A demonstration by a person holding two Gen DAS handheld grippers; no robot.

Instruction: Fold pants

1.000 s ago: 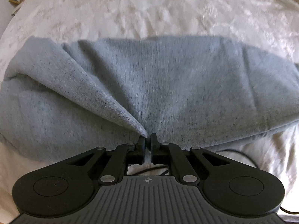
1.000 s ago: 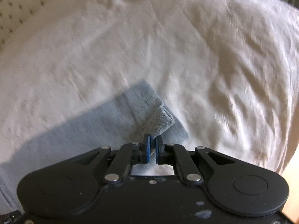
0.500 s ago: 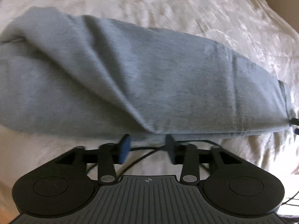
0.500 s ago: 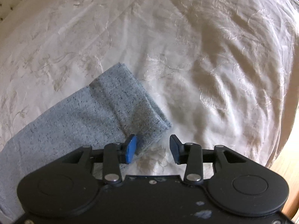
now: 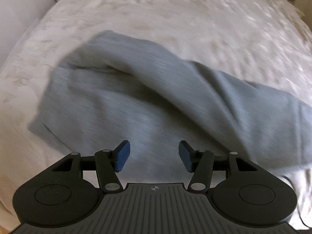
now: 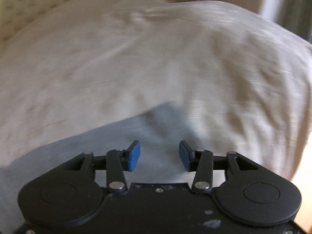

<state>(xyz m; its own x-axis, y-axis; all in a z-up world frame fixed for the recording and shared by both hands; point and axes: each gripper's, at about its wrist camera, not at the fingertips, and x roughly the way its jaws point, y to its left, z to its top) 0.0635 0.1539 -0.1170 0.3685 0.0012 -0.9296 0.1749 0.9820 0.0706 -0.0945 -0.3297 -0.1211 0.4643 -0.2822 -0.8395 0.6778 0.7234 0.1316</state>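
Note:
The grey pants (image 5: 156, 101) lie folded lengthwise on the cream bedspread (image 5: 175, 19), with a soft ridge running from upper left to right. My left gripper (image 5: 152, 156) hovers over their near, wide part, its jaws opening, with nothing pinched between the blue pads. In the right wrist view the leg end of the pants (image 6: 152, 132) lies flat below my right gripper (image 6: 159, 155). That gripper's jaws are also opening and hold no cloth. Both views are blurred by motion.
The bedspread (image 6: 136, 62) stretches far beyond the pants. A tufted headboard (image 6: 29, 2) stands at the upper left of the right wrist view, and the bed's edge with wooden floor (image 6: 304, 175) falls away at the right. A dark cable (image 5: 292, 185) lies by the pants' near right edge.
Both grippers let go of the grey cloth and spread their jaws. Both lifted away; the left one swung toward the wide end of the pants, and the cuff dropped flat.

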